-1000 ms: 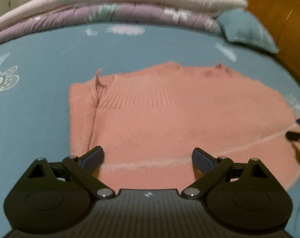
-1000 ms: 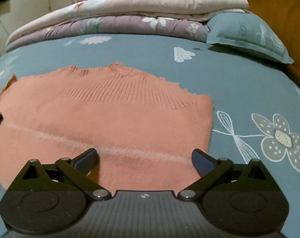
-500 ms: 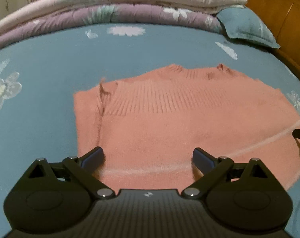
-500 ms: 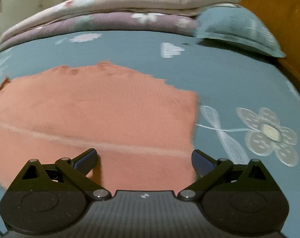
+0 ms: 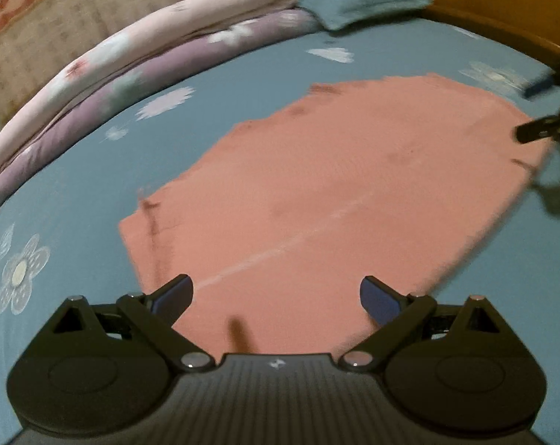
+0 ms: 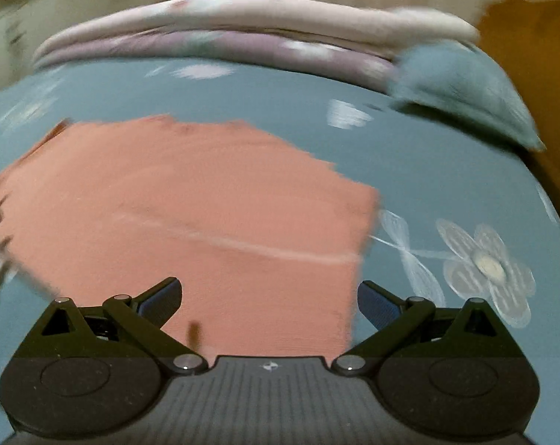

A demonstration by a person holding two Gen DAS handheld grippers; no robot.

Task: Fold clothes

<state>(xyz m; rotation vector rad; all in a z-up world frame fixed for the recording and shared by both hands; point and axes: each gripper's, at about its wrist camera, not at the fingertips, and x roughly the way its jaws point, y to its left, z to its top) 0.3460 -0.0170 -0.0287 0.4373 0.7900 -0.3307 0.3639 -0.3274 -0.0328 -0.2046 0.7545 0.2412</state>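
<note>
Both left tongs [image 5: 276,296] and right tongs [image 6: 268,296] gape wide, holding nothing, above the near hem of the salmon sweater [image 5: 335,193], which lies flat on the blue floral bed [image 6: 446,170]; folded quilts [image 6: 242,33] at 12 o'clock.

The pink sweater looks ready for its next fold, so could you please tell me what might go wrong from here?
1. Both views are motion-blurred, so the open left claw could close on the blue bedsheet instead of the pink sweater.
2. The right claw straddles the sweater's right edge, so it may pinch only one layer, leaving the fold skewed.
</note>
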